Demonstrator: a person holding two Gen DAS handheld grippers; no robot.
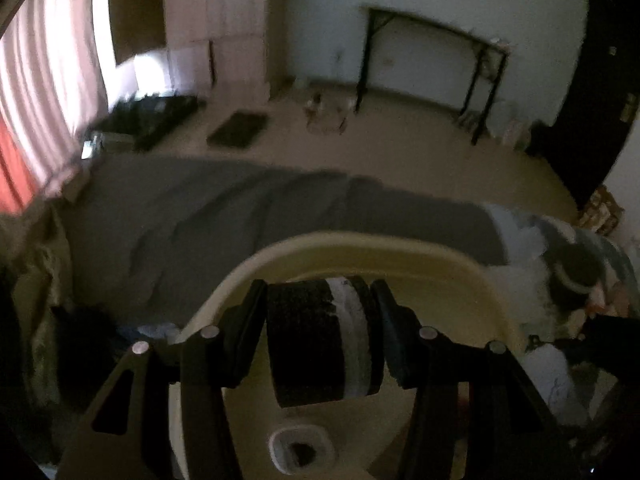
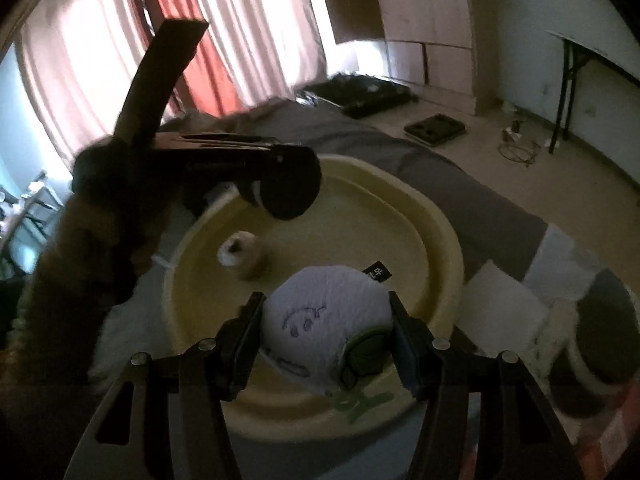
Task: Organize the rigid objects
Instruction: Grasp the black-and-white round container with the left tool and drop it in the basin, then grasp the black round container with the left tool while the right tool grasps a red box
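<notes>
Left wrist view: my left gripper (image 1: 322, 332) is clamped on a black cylinder with a white band (image 1: 320, 340), held above the cream basin (image 1: 460, 264). A small white cup (image 1: 301, 450) sits inside the basin, below the cylinder. My right gripper (image 2: 326, 340) is closed around a white plush with a drawn face (image 2: 320, 328), low over the basin's near side. A dark round object (image 2: 604, 340) lies right of the basin, blurry, maybe another item left. Roughly midway, I'd guess.
</notes>
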